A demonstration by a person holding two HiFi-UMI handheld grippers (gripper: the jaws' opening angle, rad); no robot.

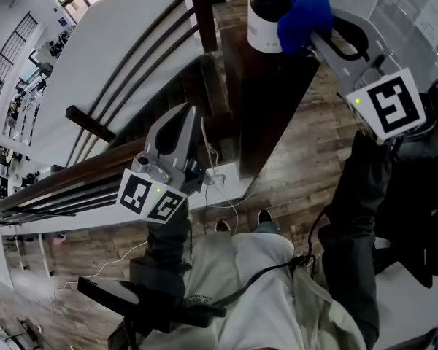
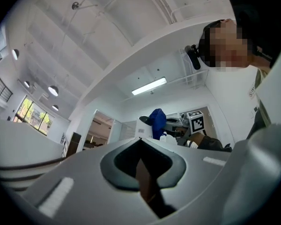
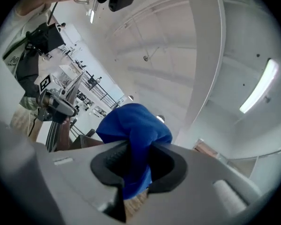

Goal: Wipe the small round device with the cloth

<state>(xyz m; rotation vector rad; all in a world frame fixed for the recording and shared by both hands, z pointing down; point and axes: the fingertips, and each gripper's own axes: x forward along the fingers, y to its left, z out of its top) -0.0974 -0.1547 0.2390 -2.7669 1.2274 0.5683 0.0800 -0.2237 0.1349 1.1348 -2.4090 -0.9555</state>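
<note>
Nearest, in the head view, the person's legs in pale trousers stand on a wood floor. The left tool (image 1: 183, 115) is held low in front of the body beside a dark railing (image 1: 95, 170), pointing away from the person, well apart from the work. Its own view shows its jaws together with nothing between them. Further off, the right arm is stretched forward and the right tool (image 1: 323, 41) reaches in from the right, its jaws clamped on a bunched blue cloth (image 1: 305, 13). The cloth is pressed against the right side of the small round device (image 1: 266, 19), a white cylinder standing upright on a dark wooden table (image 1: 277, 93), long axis vertical, black dome on top. The right gripper view is filled by the cloth, which hides almost all of the device; the left gripper view shows both from afar.
</note>
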